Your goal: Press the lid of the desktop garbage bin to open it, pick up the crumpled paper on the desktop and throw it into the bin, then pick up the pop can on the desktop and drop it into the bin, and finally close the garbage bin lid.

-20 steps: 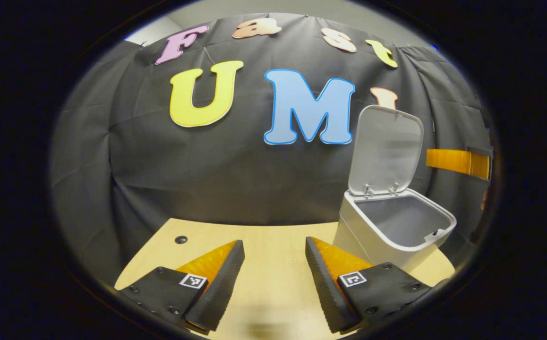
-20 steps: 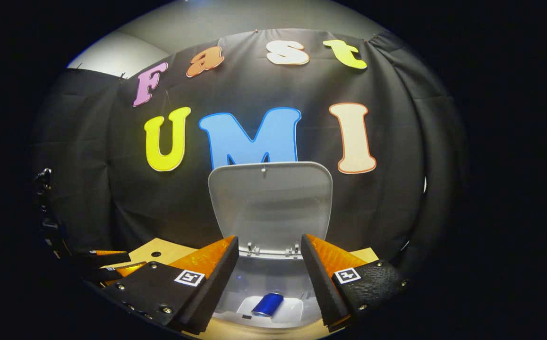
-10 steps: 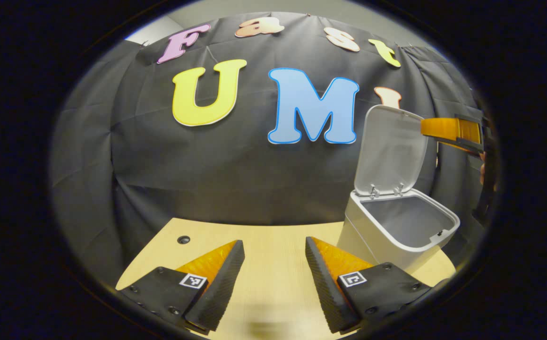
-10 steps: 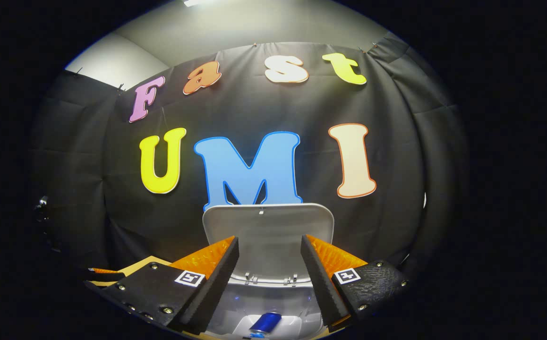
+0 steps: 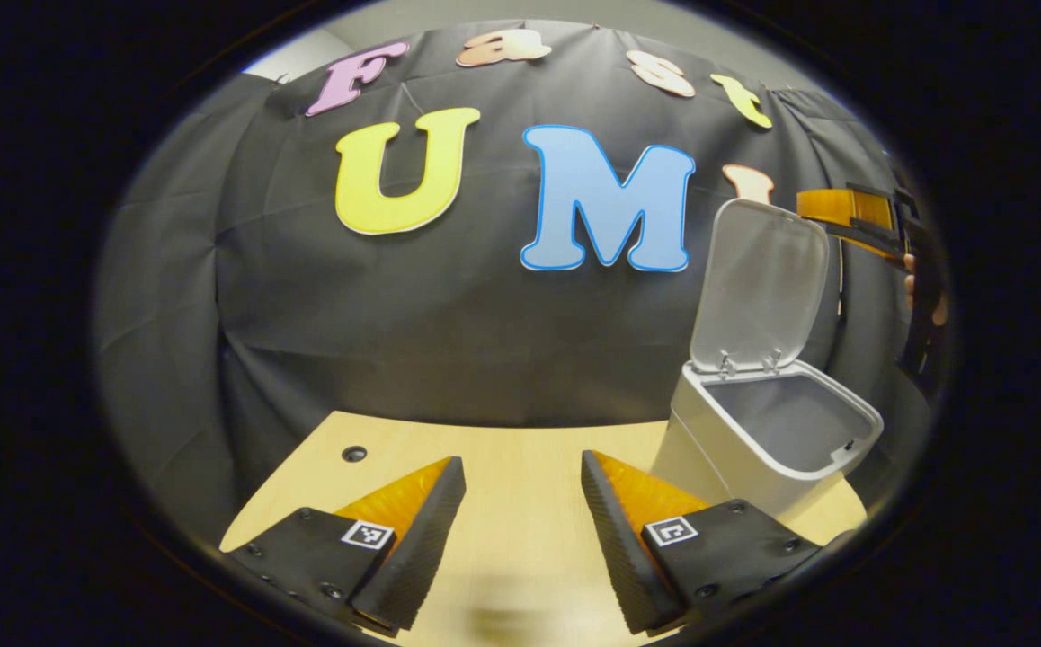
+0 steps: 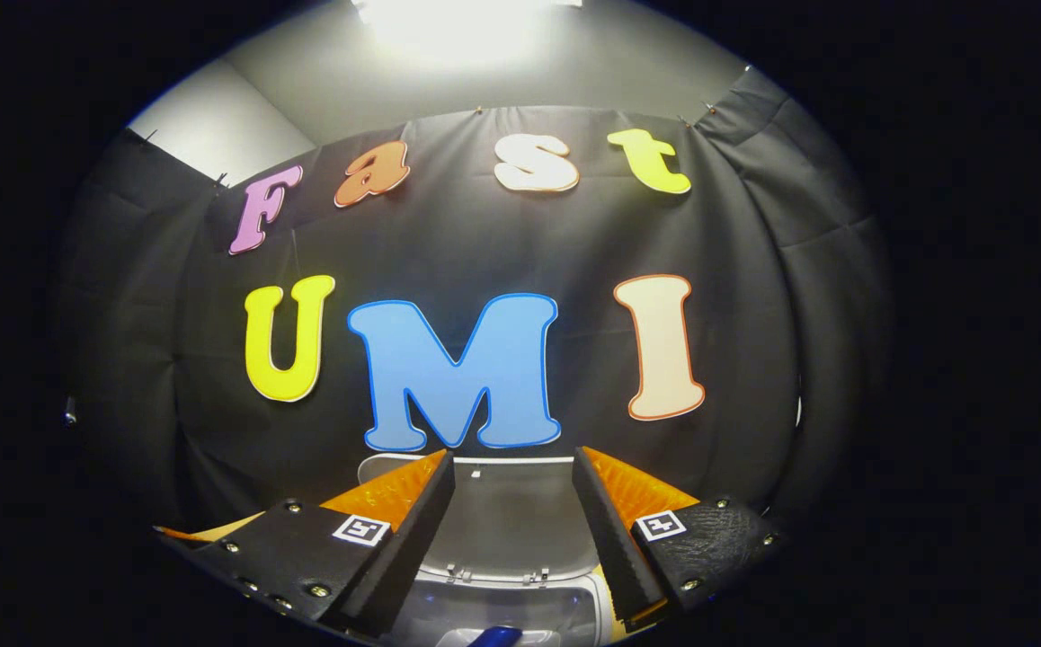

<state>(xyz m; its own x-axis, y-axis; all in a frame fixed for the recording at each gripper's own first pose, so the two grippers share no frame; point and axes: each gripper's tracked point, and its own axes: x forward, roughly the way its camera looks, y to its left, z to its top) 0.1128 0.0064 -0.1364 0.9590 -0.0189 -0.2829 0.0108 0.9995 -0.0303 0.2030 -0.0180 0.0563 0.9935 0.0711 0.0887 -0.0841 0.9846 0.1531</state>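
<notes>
- In the left gripper view, the left tool (image 5: 520, 530) hovers low over the pale wooden counter (image 5: 520, 449), its fingers spread wide with nothing between them.
- A small round dark hole (image 5: 354, 453) sits in the counter near its back-left corner.
- To the right, the white garbage bin (image 5: 754, 467) stands on the counter near its right edge.
- The bin's lid (image 5: 759, 283) stands raised, hinged at the back rim, leaving the mouth open.
- Farther right and higher, level with the top of the lid, the right tool (image 5: 849, 211) juts in, with part of a hand (image 5: 920, 292) behind it.
- In the right gripper view, the right tool (image 6: 513, 535) is spread apart and holds nothing.
- Between its fingers the raised lid (image 6: 511, 521) faces the camera.
- Below, at the bottom edge, a sliver of blue, probably the pop can (image 6: 495, 636), lies inside the bin (image 6: 449, 615).
</notes>
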